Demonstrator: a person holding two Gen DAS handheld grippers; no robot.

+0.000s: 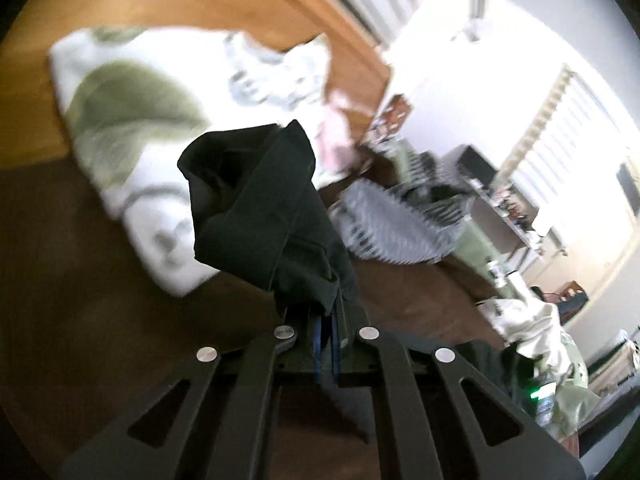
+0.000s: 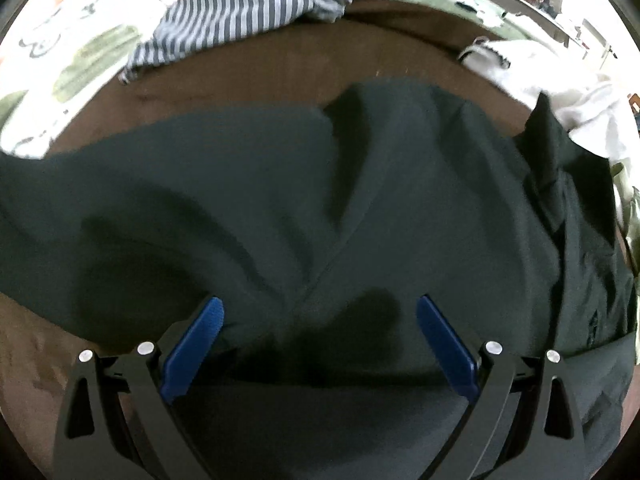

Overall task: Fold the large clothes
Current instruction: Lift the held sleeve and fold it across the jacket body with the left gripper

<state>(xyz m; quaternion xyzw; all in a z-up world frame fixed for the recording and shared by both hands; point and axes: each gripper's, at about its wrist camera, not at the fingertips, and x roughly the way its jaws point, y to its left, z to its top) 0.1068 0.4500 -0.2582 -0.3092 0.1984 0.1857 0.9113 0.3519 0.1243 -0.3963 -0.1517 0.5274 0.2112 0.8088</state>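
Note:
A large dark green garment [image 2: 304,208] lies spread and creased across the brown bed cover [image 2: 320,64]. My right gripper [image 2: 320,312] is open just above its near edge, blue pads [image 2: 444,340] wide apart, holding nothing. My left gripper [image 1: 326,320] is shut on a bunched part of the dark green garment [image 1: 260,204] and holds it lifted above the bed; the cloth hides the fingertips.
A white pillow with green leaf print [image 1: 132,128] lies at the bed head against a wooden headboard [image 1: 280,12]. A grey striped garment [image 2: 256,12] [image 1: 384,224] and white clothes [image 2: 560,92] lie on the bed. A cluttered shelf [image 1: 504,200] stands by the bright window.

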